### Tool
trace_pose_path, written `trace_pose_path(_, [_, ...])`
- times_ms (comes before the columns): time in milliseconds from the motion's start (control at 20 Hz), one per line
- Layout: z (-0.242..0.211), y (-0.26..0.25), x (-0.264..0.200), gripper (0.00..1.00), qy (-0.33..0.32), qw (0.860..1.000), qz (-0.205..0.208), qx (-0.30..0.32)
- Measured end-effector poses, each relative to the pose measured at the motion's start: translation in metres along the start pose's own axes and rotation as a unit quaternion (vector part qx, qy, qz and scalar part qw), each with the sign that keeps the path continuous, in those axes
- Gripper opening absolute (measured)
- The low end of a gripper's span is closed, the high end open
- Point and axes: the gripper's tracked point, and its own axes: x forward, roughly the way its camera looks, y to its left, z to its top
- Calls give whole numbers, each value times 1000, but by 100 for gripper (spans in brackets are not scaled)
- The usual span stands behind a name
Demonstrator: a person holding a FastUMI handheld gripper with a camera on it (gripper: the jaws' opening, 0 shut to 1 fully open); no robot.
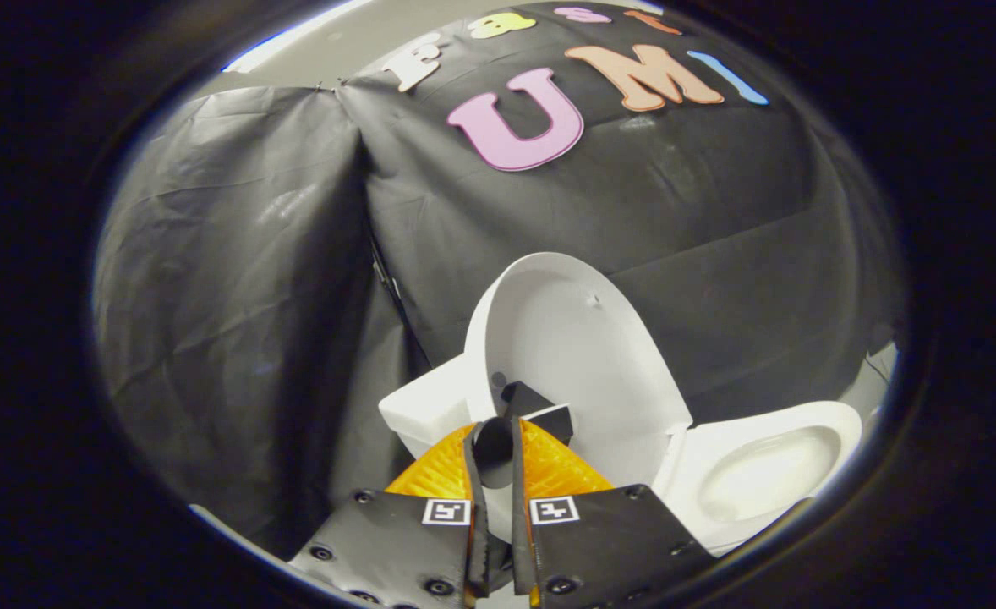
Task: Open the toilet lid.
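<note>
holding the toilet lid (582, 355) by its rim, the tool (498, 440) has its fingers pulled in narrow with only a thin slot left, and the lid's edge looks to run into that slot near the tips, so i'd call it pinched, though the contact itself is hard to make out. the lid is swung way up, close to upright, standing beyond the fingers against the black cloth wall (236, 296), with the open seat and bowl (760, 474) off to the right and the white tank end (426, 406) just left of the lid's base.

so the job looks nearly done imo. the risk now is letting go too soon: if the lid isn't past its balance point it could drop shut with a slam. pushing too hard is the other one, since that could strain the hinge or make the thin rim slip out of the pinch. twisting while clamped could torque the hinge too.
</note>
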Motion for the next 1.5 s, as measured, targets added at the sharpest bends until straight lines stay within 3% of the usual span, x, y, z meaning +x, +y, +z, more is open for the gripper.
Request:
trace_pose_path(400, [6,-6,-5,11,-8,1000,-7,-6])
trace_pose_path(650, [4,-3,-6,20,-1,1000,-1,-21])
trace_pose_path(750, [5,5,-7,33,-5,1000,18,-12])
trace_pose_path(800, [13,10,-8,37,-22,999,28,-9])
trace_pose_path(1000, [66,0,-27,38,-104,994,15,6])
trace_pose_path(1200, [109,-37,-59,39,-161,986,-38,0])
trace_pose_path(1500, [159,-117,-141,38,-209,966,-149,-40])
